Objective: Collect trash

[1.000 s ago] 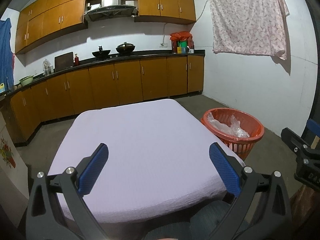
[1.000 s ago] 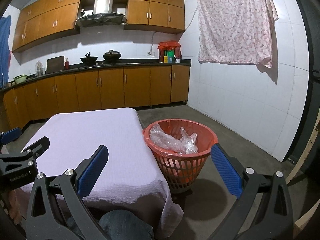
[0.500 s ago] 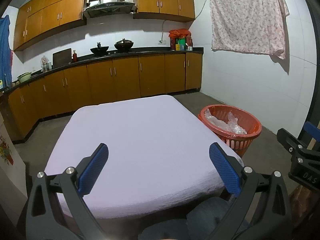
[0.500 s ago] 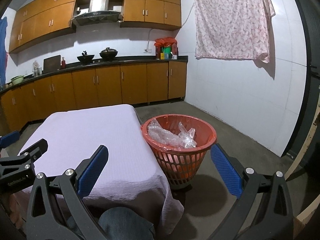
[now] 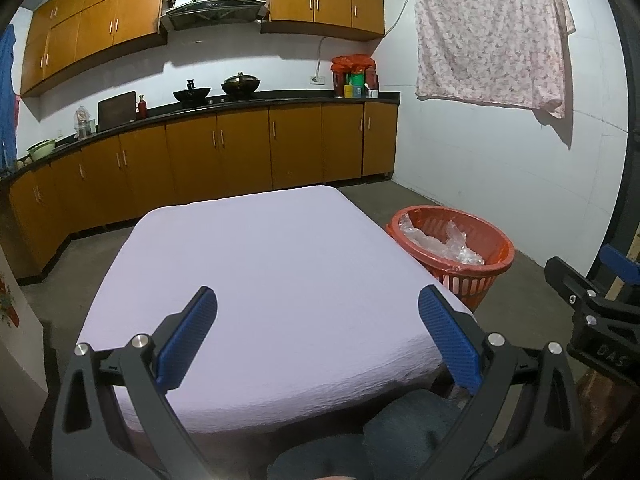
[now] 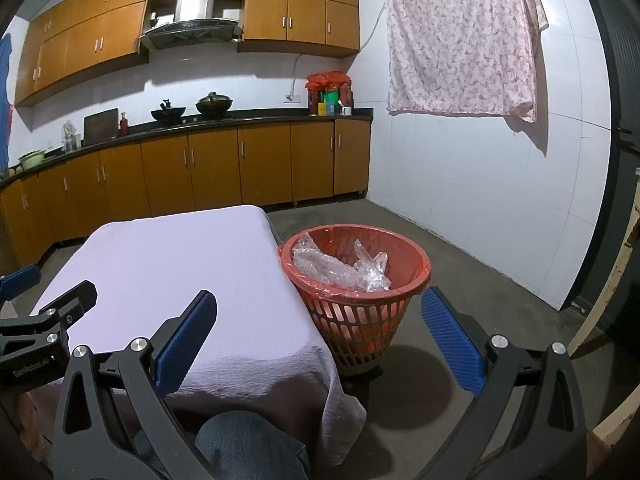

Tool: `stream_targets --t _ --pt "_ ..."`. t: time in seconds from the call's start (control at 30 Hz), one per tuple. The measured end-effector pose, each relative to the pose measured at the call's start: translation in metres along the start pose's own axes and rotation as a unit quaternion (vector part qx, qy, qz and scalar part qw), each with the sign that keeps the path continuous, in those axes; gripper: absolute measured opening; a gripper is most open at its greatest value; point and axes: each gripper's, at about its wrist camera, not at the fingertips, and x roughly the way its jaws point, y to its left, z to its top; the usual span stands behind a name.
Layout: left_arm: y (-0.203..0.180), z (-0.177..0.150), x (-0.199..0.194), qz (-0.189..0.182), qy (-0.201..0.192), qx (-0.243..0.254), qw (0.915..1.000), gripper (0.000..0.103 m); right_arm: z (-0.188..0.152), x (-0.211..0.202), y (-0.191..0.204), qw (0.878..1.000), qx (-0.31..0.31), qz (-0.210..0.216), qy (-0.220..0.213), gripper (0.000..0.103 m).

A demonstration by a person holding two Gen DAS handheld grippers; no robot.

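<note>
In a kitchen with orange-brown cabinets, the lilac-covered table (image 5: 272, 280) is seen bare at centre frame, crumpled clear plastic (image 6: 340, 266) already lies in the red basket (image 6: 416, 280) at centre right, and the left gripper (image 5: 318, 338) and right gripper (image 6: 319, 338) are held wide apart and empty, so a last scan for strays is judged advisable.
</note>
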Motion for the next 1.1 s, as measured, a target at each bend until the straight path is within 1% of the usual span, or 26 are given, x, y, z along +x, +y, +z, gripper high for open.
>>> stream_targets --t 1.1 --pt "-0.0028 0.0001 -0.003 0.002 0.001 -0.006 1.0 0.099 0.0006 -0.001 0.0017 1.0 0.0 0.0 0.0 0.101"
